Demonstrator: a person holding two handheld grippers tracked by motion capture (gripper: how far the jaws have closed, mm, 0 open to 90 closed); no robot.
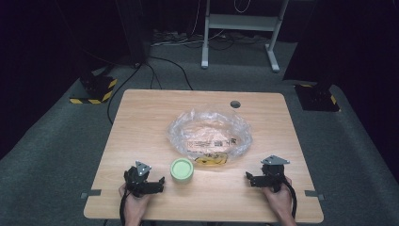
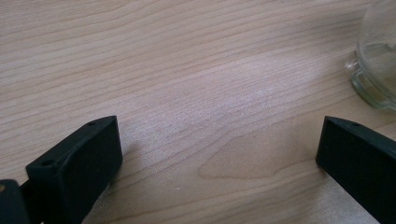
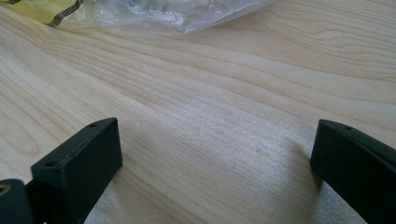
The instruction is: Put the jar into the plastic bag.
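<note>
Wooden table [image 1: 141,122], green-lidded jar [image 1: 181,170] just right of left gripper [image 1: 157,184], jaws wide.

Each hand holds a black gripper [image 1: 160,181] [image 1: 248,177] with a grey three-cornered plate [image 1: 142,168] on top and a black cable [image 1: 293,200] behind. The jaws are flat black blocks with small screw holes

A light wooden tabletop [image 1: 141,117] with rounded corners carries a round dark grommet hole [image 1: 235,104] near its far edge. It stands on grey carpet [image 1: 56,155]. Beyond it rises a white metal frame [image 1: 240,23] with black cables [image 1: 164,70] trailing across the floor. Yellow-and-black striped bases [image 1: 94,92] flank the tabletop at left and right.
</note>
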